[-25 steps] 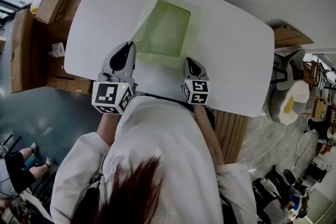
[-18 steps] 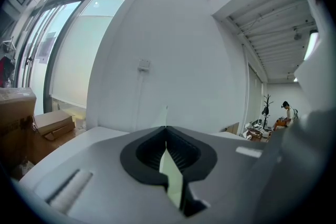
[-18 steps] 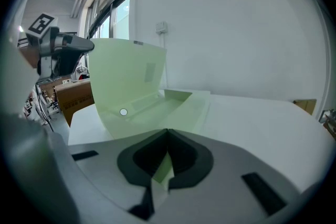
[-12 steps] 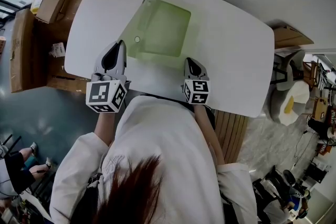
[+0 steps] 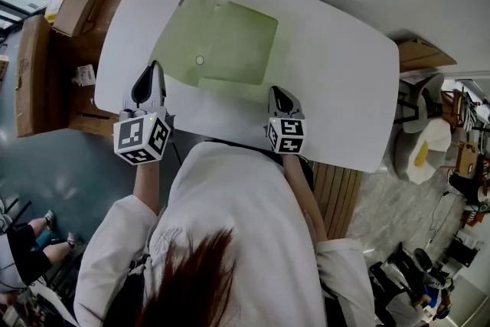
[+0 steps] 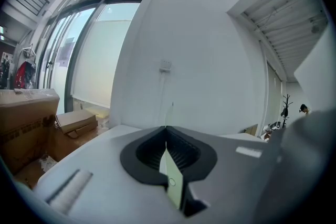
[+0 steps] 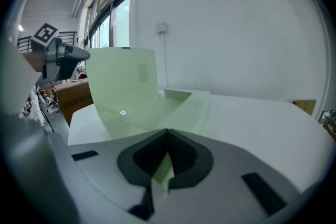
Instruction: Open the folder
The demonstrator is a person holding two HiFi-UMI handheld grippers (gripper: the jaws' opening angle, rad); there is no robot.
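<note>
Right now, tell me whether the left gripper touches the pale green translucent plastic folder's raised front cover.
Touching. The left gripper view shows the left gripper shut on the pale green folder cover, its thin edge pinched between the closed jaws.

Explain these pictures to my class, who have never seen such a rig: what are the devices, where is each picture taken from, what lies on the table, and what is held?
There is no robot: a person holds a pinching tool in each hand. The head view looks down from a camera on the person's head; each of the other two views rides on a tool and looks along its jaws. On the white table lies a pale green folder. The left tool is shut on the folder's cover, which stands lifted; the right tool is shut on the folder's near edge, on the lower sheet. Beside the table sit cardboard boxes.
</note>
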